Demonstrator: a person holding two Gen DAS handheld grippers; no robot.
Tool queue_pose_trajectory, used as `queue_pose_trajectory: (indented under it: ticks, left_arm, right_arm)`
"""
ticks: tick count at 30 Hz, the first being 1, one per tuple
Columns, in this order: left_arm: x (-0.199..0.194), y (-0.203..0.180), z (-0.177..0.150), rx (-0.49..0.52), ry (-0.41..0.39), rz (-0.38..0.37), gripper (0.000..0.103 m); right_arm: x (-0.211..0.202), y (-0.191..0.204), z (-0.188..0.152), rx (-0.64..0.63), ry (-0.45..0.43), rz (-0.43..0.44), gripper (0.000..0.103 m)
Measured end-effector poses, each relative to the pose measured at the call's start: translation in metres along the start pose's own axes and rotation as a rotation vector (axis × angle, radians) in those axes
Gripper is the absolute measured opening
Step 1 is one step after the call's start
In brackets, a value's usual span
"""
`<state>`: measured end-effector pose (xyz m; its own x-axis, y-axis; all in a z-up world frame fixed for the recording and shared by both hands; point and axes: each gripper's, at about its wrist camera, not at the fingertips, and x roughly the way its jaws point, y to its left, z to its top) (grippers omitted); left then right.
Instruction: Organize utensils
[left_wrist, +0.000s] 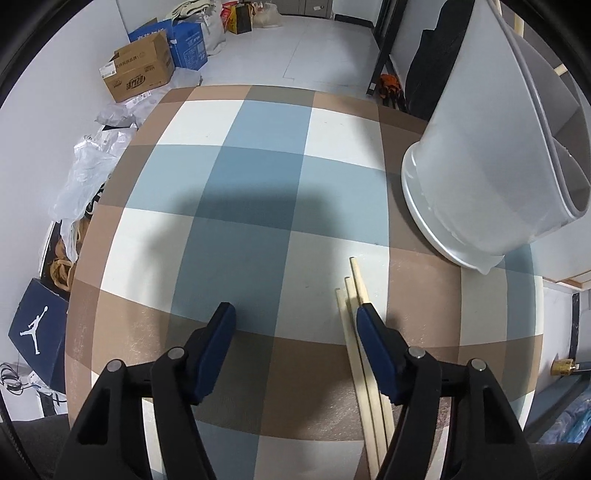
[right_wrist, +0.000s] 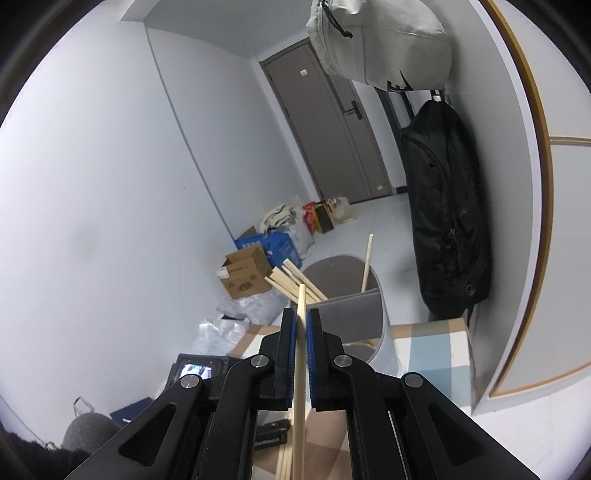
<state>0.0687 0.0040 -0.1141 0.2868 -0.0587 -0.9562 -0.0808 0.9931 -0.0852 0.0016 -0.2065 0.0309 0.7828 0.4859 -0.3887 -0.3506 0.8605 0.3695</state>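
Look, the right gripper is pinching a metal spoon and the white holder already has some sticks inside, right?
Not a spoon. The right wrist view shows the right gripper shut on a wooden chopstick. The rest is right: the white holder already has chopsticks inside.

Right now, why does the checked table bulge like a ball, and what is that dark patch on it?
Left wrist view: fisheye lens curves the checked tablecloth; the dark patch is a soft shadow, source unseen. Right wrist view: straight walls bend too; the pale wooden chopstick stays sharp.
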Motion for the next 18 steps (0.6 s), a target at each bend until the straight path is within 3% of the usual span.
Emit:
queue_pose_trajectory:
  ticks: [1,3,5,7,12,18]
  left_arm:
    - [-0.001,-0.002,-0.001,0.004,0.000,-0.008,0.053]
    - [-0.004,-0.009,-0.002,0.029,-0.007,-0.031,0.026]
    - [-0.007,-0.017,-0.006,0.068,-0.009,-0.046,0.012]
    - [-0.009,-0.018,-0.011,0.087,-0.024,-0.035,0.012]
    - [-0.010,0.000,-0.015,0.080,-0.019,-0.143,0.012]
    - [-0.012,0.010,-0.013,0.098,0.002,-0.130,0.012]
  right_arm:
    - [0.000,0.000,0.000,-0.002,-0.002,-0.001,0.005]
    - [0.000,-0.001,0.000,0.001,-0.001,0.000,0.005]
    - [0.000,0.000,0.000,0.002,0.001,0.000,0.005]
    - [0.000,0.000,0.000,0.001,-0.001,0.000,0.005]
    - [0.000,0.000,-0.001,-0.001,0.002,0.000,0.005]
    - [0.001,0.003,-0.002,-0.008,0.006,0.002,0.005]
